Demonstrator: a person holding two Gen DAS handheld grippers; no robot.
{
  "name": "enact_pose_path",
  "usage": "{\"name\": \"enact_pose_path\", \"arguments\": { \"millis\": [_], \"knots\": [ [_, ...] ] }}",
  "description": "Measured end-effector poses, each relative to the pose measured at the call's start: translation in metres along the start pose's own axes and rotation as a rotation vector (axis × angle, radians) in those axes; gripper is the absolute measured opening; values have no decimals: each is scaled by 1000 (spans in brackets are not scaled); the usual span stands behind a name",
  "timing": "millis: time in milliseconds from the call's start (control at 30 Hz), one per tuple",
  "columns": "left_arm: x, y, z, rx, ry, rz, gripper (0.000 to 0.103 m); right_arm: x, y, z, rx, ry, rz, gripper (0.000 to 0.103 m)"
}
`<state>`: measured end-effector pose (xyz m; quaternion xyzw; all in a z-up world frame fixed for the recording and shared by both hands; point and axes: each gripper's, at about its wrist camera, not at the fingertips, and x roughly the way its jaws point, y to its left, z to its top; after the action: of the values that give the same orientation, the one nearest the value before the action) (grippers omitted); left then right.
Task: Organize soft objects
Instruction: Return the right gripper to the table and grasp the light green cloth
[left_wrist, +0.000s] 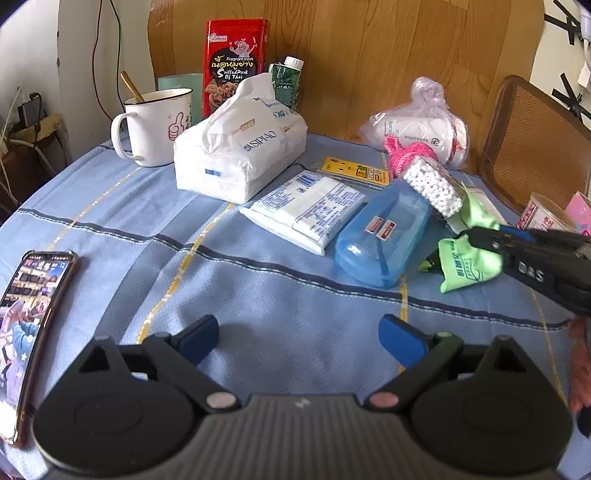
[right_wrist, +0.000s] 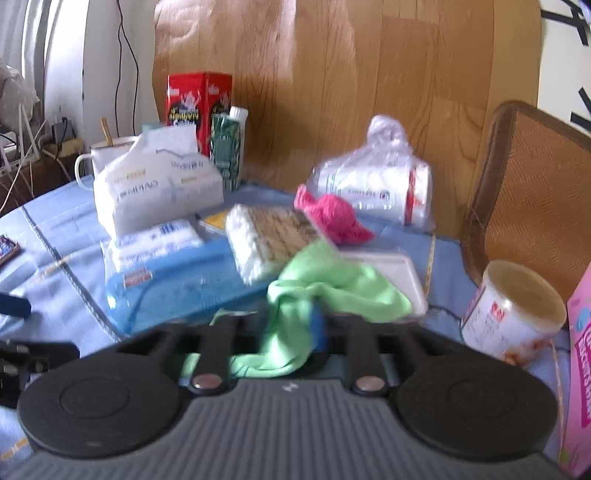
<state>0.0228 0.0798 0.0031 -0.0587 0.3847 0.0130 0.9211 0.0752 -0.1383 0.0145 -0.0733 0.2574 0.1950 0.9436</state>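
Green cloth is clamped in the right gripper while the left gripper hangs open nearby; lifting it clear of the blue case likely comes next.

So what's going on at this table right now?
A person is sorting soft items on a cluttered table with two handheld claws. The right claw is shut on a green cloth beside the blue plastic case. The left claw hangs open over bare tablecloth, holding nothing.

R gripper clamped (L gripper agape)
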Motion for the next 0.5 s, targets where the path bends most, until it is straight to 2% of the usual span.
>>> {"name": "enact_pose_path", "arguments": {
  "millis": [133, 233, 500],
  "knots": [
    [2, -2, 0, 7, 0, 12, 97, -22, -2, -10, 23, -43, -13, 14],
    [3, -6, 0, 19, -1, 21, 97, -44, -4, -20, 55, -69, 13, 14],
    [0, -17, -1, 53, -10, 42, 97, -94, -9, -58, 129, -51, 91, 14]
  ]
}}
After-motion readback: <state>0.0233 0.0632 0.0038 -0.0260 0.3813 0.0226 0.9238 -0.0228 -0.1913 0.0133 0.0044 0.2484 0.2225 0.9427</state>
